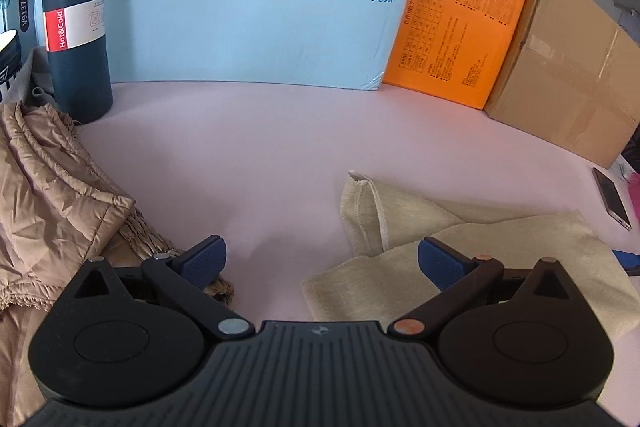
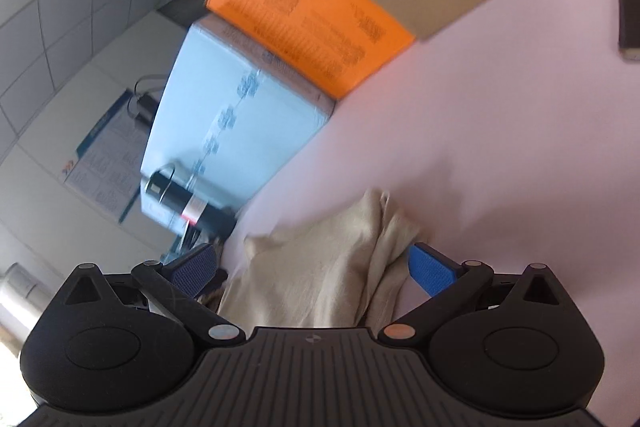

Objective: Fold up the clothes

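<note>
A beige knit garment [image 1: 472, 251] lies partly folded on the pink table [image 1: 260, 155], to the right in the left wrist view. My left gripper [image 1: 322, 261] stands open over bare table, its right pad above the garment's edge. A tan quilted garment [image 1: 52, 195] is heaped at the left, under the left pad. In the tilted, blurred right wrist view the same beige garment [image 2: 328, 267] lies between the spread fingers of my right gripper [image 2: 314, 267], which is open and holds nothing.
At the back stand a pale blue carton [image 1: 260, 7], an orange box [image 1: 460, 11] and a brown cardboard box [image 1: 568, 67]. A dark flask [image 1: 76, 23] stands back left. A phone [image 1: 612, 197] lies at the right edge.
</note>
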`<state>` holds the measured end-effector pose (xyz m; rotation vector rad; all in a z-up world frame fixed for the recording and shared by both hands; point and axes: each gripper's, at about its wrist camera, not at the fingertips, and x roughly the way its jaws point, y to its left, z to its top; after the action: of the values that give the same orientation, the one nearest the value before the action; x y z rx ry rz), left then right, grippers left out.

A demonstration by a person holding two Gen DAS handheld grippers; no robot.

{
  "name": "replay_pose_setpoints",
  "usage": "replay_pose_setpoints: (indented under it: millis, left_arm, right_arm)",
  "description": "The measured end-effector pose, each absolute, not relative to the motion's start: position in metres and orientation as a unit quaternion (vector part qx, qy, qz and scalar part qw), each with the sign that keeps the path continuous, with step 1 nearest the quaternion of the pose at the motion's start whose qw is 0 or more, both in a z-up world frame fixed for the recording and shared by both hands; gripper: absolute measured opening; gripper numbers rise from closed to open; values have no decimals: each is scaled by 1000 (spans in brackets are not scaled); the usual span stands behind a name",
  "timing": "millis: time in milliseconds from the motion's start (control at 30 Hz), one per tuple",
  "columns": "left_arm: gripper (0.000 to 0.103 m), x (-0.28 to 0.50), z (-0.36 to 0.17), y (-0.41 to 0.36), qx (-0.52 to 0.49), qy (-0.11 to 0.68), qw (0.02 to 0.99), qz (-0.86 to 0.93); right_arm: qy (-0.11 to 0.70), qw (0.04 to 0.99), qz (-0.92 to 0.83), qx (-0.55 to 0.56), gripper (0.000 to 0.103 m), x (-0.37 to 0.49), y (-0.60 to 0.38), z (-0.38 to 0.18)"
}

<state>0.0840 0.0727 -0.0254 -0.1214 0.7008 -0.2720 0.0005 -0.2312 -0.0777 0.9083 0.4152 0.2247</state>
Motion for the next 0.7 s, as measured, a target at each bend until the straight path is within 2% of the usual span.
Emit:
replay_pose_setpoints:
  millis: [300, 700]
  left_arm:
    - [103, 72, -25, 87, -77, 378, 898, -213]
    - [103, 57, -34, 66, -31, 403, 867, -292]
  right_arm:
    - [222, 869, 114, 428, 103, -3, -232, -76]
    - [230, 859, 121, 442, 103, -1, -235, -75]
